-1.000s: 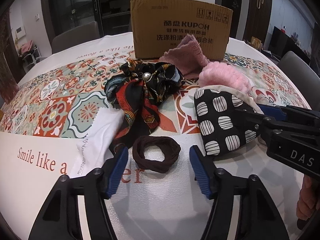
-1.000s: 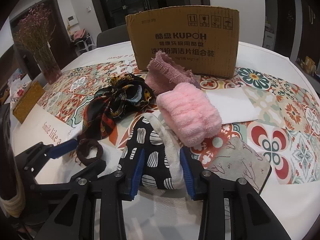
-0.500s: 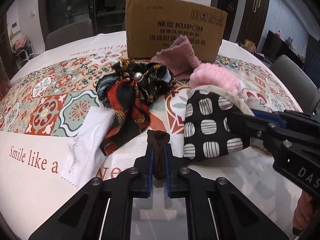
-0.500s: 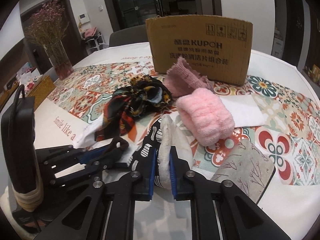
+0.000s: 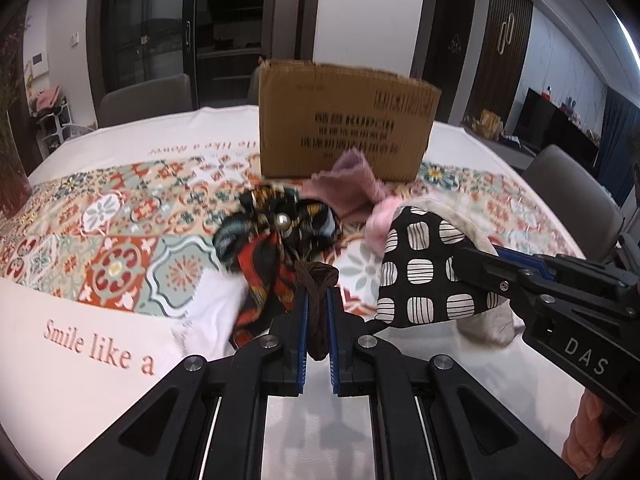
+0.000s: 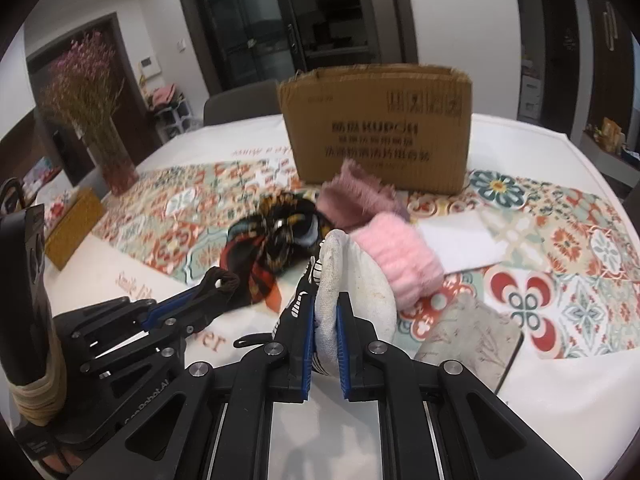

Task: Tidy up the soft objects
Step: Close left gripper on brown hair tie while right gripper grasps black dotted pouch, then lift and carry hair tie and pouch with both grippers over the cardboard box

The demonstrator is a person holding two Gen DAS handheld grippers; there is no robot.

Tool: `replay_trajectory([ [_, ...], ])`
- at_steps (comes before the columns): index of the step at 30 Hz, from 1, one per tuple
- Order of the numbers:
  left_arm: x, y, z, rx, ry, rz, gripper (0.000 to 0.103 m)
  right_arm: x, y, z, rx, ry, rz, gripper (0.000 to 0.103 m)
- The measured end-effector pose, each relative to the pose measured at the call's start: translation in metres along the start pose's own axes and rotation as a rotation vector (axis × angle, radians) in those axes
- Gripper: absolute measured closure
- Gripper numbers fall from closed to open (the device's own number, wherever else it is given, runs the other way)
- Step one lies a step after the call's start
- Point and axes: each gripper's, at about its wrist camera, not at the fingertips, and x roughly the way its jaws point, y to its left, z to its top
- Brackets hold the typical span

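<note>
Carrying both loads to the cardboard box at the far side, keep each grip firm: your left tongs are clamped on the brown hair band, your right tongs on the black-and-white mitt; lift clear of the patterned scarf.

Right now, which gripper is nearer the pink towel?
Right. The right gripper, holding the mitt, sits just beside the pink towel; the left gripper is farther off, past the scarf.
</note>
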Motion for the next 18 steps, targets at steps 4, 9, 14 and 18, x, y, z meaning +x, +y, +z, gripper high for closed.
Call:
replay_trajectory([
  [4, -0.013, 0.001, 0.014, -0.001, -0.036, -0.006, 0.093, -0.016, 0.003, 0.012, 0.016, -0.047, -0.014, 0.091],
  [9, -0.025, 0.001, 0.035, 0.005, -0.078, -0.018, 0.093, -0.031, 0.008, 0.029, 0.017, -0.101, -0.029, 0.091],
  [14, -0.03, 0.002, 0.059, 0.007, -0.121, -0.031, 0.093, -0.04, 0.008, 0.051, 0.015, -0.147, -0.044, 0.091],
  [18, -0.031, 0.002, 0.078, 0.012, -0.151, -0.04, 0.093, -0.044, 0.008, 0.069, 0.012, -0.184, -0.058, 0.091],
])
